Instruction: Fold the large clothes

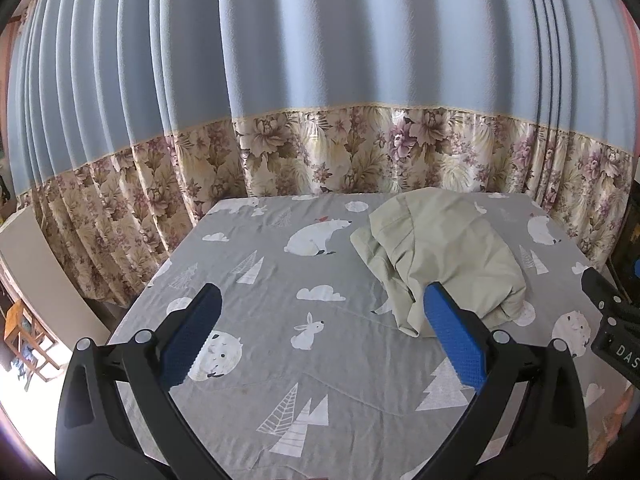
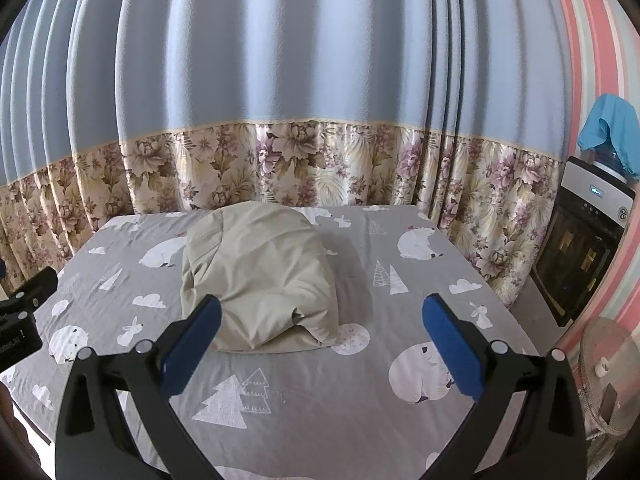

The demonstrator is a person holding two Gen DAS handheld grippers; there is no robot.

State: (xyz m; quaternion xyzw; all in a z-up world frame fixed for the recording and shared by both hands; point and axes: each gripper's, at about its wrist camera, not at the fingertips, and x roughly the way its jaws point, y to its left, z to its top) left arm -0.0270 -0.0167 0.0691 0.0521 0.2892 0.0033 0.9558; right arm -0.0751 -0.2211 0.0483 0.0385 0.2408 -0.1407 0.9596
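Note:
A pale green garment (image 1: 444, 256) lies bunched in a loose heap on the grey bed sheet (image 1: 340, 360) printed with bears and trees. In the right wrist view the garment (image 2: 260, 276) sits at centre left. My left gripper (image 1: 320, 312) is open and empty, above the sheet, with the heap behind its right finger. My right gripper (image 2: 320, 320) is open and empty, short of the heap's near right edge. The right gripper's body shows at the right edge of the left wrist view (image 1: 608, 308).
A blue curtain with a floral lower band (image 1: 320, 152) hangs behind the bed. A white panel (image 1: 44, 276) and wooden furniture stand at left. A dark appliance (image 2: 584, 240) with a blue cloth, and a fan (image 2: 608, 372), stand at right by a pink striped wall.

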